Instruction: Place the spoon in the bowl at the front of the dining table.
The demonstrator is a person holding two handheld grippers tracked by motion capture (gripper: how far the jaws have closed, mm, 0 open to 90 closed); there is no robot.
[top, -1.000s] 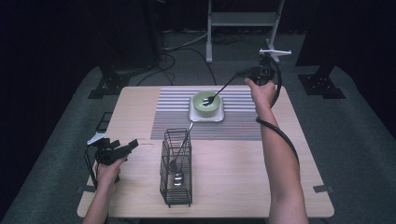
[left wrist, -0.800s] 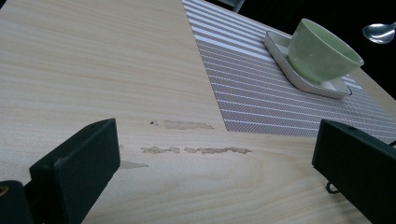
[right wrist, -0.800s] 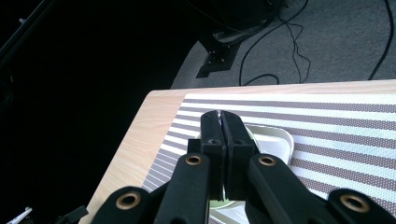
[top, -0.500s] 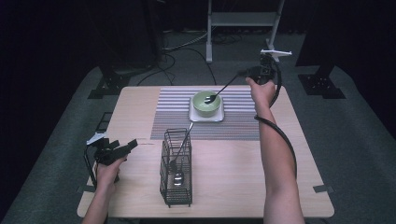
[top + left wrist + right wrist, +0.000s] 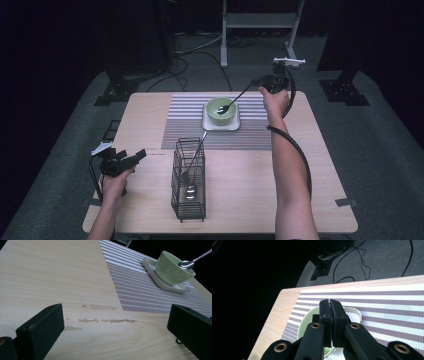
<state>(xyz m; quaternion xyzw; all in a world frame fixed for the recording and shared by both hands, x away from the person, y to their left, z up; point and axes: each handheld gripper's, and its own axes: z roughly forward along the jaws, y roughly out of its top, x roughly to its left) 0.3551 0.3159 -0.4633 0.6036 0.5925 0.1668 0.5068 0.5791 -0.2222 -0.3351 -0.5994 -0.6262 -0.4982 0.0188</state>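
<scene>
High view, shiny metal spoon (image 5: 231,102) (slender handle), round green bowl (image 5: 220,110), striped mat (image 5: 190,127)

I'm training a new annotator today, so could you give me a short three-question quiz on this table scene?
1. True or false: the right gripper holds a spoon whose head is at the green bowl.
2. What stands inside the wire rack? A) a cup B) cutlery C) a bottle
3. How do the jaws of the left gripper stand, and is anything between them?

Key
1. True: its jaws are shut on the handle and the spoon's head hangs at the bowl's rim.
2. B: at least one long metal utensil leans in it.
3. Wide open with nothing between them; bare wooden table shows in the left gripper view.
</scene>
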